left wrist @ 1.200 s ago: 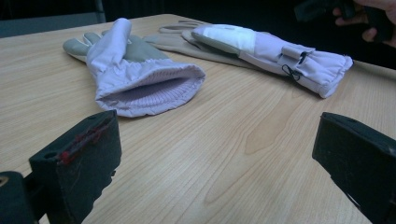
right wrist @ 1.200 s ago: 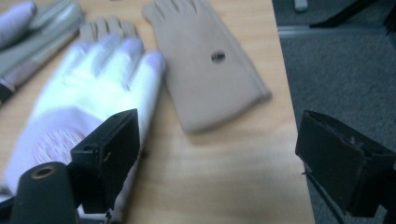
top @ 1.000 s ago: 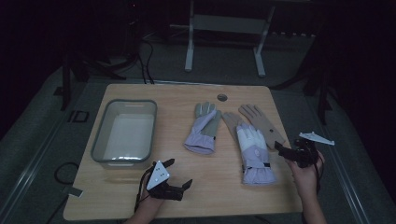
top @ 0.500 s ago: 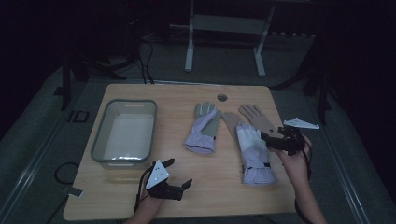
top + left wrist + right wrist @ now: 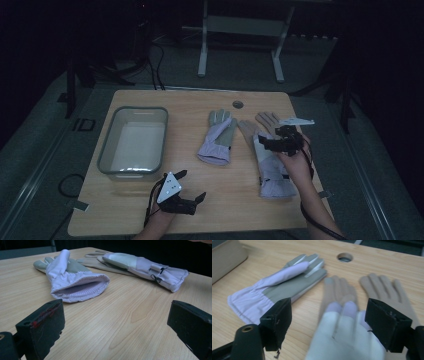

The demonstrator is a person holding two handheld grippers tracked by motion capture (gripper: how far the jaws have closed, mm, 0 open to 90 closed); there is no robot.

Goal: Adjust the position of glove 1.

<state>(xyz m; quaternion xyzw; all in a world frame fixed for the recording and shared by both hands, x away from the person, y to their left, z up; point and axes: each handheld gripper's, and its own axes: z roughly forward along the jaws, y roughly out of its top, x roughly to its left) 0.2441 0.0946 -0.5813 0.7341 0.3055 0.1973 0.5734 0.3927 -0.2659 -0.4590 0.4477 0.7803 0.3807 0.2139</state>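
My right gripper [image 5: 270,143], jaws apart, hangs right over the lavender glove [image 5: 272,167], whose length runs straight toward me.

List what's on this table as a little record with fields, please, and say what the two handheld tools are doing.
table: wooden table, round hole near far edge
bin: clear plastic bin at left
gloves: lilac glove mid-table; second lilac glove lying partly over two tan gloves
left gripper: jaws open, low at near edge, holding nothing
right gripper: jaws open, above second lilac glove
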